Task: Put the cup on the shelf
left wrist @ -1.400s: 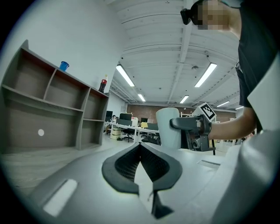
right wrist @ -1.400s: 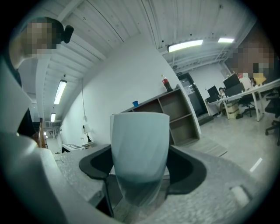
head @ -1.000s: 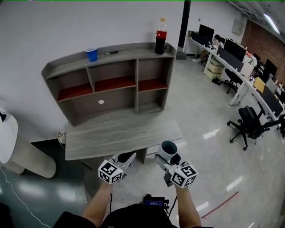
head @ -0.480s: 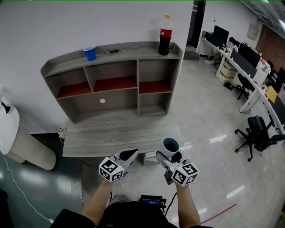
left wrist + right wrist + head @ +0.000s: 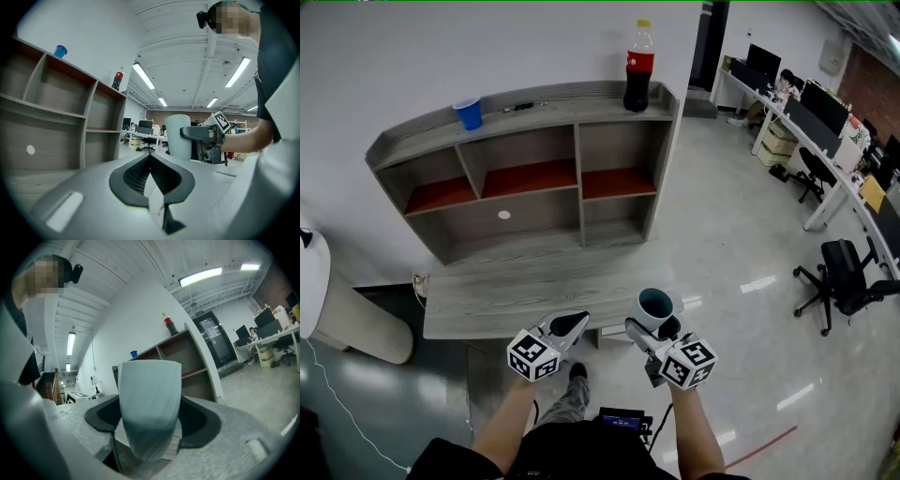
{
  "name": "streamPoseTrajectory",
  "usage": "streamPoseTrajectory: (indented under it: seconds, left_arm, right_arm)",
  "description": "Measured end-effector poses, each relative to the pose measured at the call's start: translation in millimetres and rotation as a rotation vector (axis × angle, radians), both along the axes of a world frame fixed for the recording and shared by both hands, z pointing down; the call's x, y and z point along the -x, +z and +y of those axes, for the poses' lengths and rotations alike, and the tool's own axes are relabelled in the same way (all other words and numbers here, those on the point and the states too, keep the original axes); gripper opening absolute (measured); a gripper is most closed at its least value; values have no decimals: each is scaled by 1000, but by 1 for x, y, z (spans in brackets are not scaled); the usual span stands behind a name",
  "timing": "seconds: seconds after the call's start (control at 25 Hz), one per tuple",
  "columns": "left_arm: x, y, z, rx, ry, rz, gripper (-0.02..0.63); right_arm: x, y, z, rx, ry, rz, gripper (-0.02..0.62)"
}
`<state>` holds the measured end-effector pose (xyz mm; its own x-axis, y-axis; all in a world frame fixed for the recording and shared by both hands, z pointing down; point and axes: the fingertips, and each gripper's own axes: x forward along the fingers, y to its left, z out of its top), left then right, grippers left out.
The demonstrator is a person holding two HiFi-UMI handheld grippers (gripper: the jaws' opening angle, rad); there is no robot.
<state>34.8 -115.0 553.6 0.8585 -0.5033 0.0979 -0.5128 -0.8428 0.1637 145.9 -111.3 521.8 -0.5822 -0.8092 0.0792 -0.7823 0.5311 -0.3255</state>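
- Right hand-held gripper (image 5: pixel 652 328): jaws spread wide, pads pressed on the lower wall of the cup (image 5: pixel 656 306). The cup is upright with its mouth up, carried in the air just short of the desk's front edge.
- Left hand-held gripper (image 5: pixel 570 324): level beside the right one, jaws closed together with nothing in them.
- Cup: pale, smooth, narrowing toward the base, no handle visible. It looks rigid and light, and probably chips if knocked. The smooth tapered wall may slide in the pads, so a hold across the body, kept upright, seems soundest. Set it down softly.
- Desk (image 5: pixel 525 292): grey wood top, between the person and the shelf.
- Shelf (image 5: pixel 578 178): at the back of the desk, against the wall. It has open compartments, the upper ones with red floors, and a small white disc (image 5: pixel 504 215) in the wide lower one.
- Shelf top: blue cup (image 5: pixel 469 113) toward the left, dark bottle (image 5: pixel 637 67) at the right, mostly free board between them.
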Motion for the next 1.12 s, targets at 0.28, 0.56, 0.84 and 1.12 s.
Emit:
streamPoseTrajectory:
  seconds: [0.28, 0.56, 0.84, 1.12]
  left_arm:
    - [-35, -2, -56, -11, 77, 29, 3]
    - [-34, -11, -129, -28, 104, 26, 3]
    - [-20, -10, -192, -27, 106, 16, 3]
    - [-19, -12, -230, -27, 135, 26, 3]
  right_arm:
    - [-19, -1, -46, 4, 44, 34, 362]
    - [-17, -11, -113, -5, 73, 29, 362]
    - [-1, -9, -173, 6, 79, 33, 362]
    - [3, -6, -209, 16, 104, 35, 362]
